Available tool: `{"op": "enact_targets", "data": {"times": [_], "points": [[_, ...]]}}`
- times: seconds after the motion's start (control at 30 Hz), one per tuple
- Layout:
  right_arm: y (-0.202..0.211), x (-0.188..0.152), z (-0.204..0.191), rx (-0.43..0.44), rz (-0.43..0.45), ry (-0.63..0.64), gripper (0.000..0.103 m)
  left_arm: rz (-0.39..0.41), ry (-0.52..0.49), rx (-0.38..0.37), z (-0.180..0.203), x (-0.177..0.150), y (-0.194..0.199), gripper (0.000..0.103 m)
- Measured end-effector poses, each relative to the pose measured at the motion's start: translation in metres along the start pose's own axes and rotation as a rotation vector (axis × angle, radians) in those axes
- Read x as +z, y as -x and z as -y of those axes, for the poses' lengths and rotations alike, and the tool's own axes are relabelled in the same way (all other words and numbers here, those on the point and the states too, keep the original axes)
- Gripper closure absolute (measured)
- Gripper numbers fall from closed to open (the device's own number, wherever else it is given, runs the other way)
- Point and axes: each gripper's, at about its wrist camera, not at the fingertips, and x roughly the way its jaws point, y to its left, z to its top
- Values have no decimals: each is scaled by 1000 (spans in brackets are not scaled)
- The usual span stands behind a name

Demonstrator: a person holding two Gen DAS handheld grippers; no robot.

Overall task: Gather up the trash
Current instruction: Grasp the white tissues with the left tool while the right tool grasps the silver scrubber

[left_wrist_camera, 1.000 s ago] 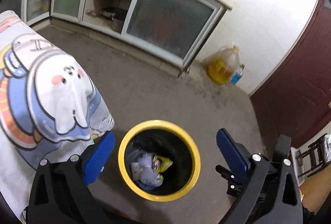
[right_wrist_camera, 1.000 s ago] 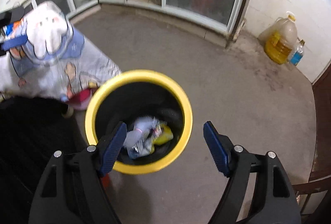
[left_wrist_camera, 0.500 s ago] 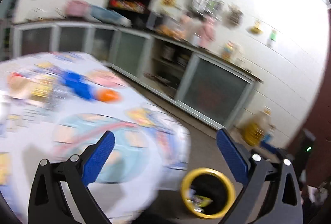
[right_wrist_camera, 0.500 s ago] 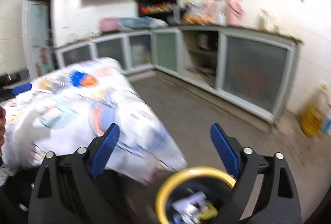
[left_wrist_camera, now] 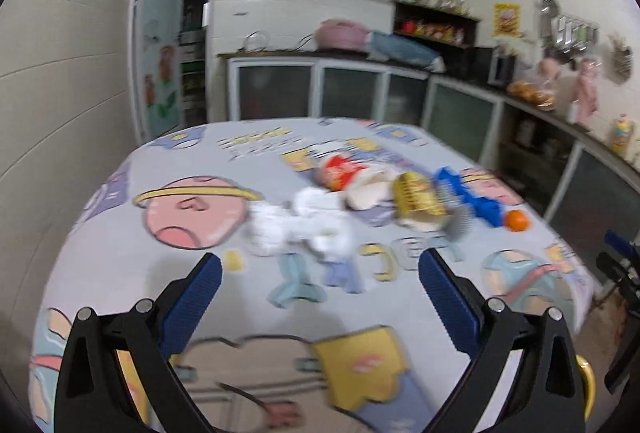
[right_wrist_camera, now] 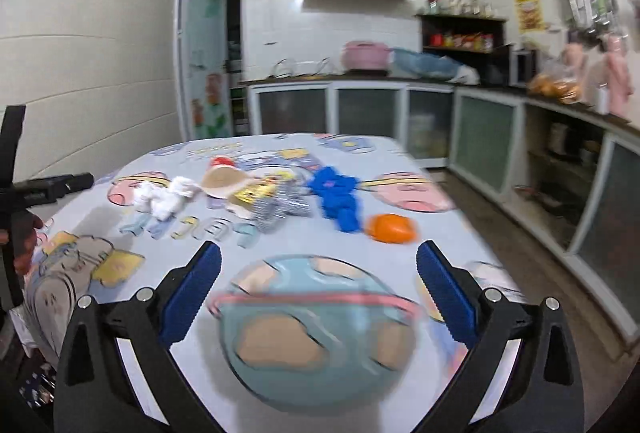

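Trash lies in a row on the cartoon-print tablecloth [left_wrist_camera: 120,253]: crumpled white tissue [left_wrist_camera: 300,229], a red wrapper [left_wrist_camera: 336,169], a beige piece [left_wrist_camera: 368,193], a yellow snack bag [left_wrist_camera: 416,197], blue crumpled material [left_wrist_camera: 476,201] and an orange object [left_wrist_camera: 518,221]. The right wrist view shows the tissue [right_wrist_camera: 164,197], yellow bag [right_wrist_camera: 264,193], blue material [right_wrist_camera: 338,197] and orange object [right_wrist_camera: 392,228]. My left gripper [left_wrist_camera: 318,305] is open and empty, short of the tissue. My right gripper [right_wrist_camera: 318,299] is open and empty, short of the orange object.
Glass-front kitchen cabinets [right_wrist_camera: 480,137] run along the back and right walls. A doorway [left_wrist_camera: 172,45] stands at the back left. The table's right edge [right_wrist_camera: 492,253] drops to the floor beside the cabinets. The other gripper's frame [right_wrist_camera: 24,189] shows at the left.
Both grippers have swung up and away from the yellow-rimmed trash bin on the floor and now face the table top with its trash. Both stayed open and empty.
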Motion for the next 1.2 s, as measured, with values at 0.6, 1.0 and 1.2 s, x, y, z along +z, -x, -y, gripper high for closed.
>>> {"op": "enact_targets", "data": {"times": [0.6, 1.0, 1.2], "points": [[-134, 28, -45, 53, -170, 46, 19, -111, -57, 52, -29, 11, -77, 8], [-175, 27, -46, 46, -268, 27, 26, -237, -27, 17, -33, 13, -134, 8], [-197, 27, -45, 53, -334, -5, 35, -284, 24, -45, -38, 14, -154, 8]]}}
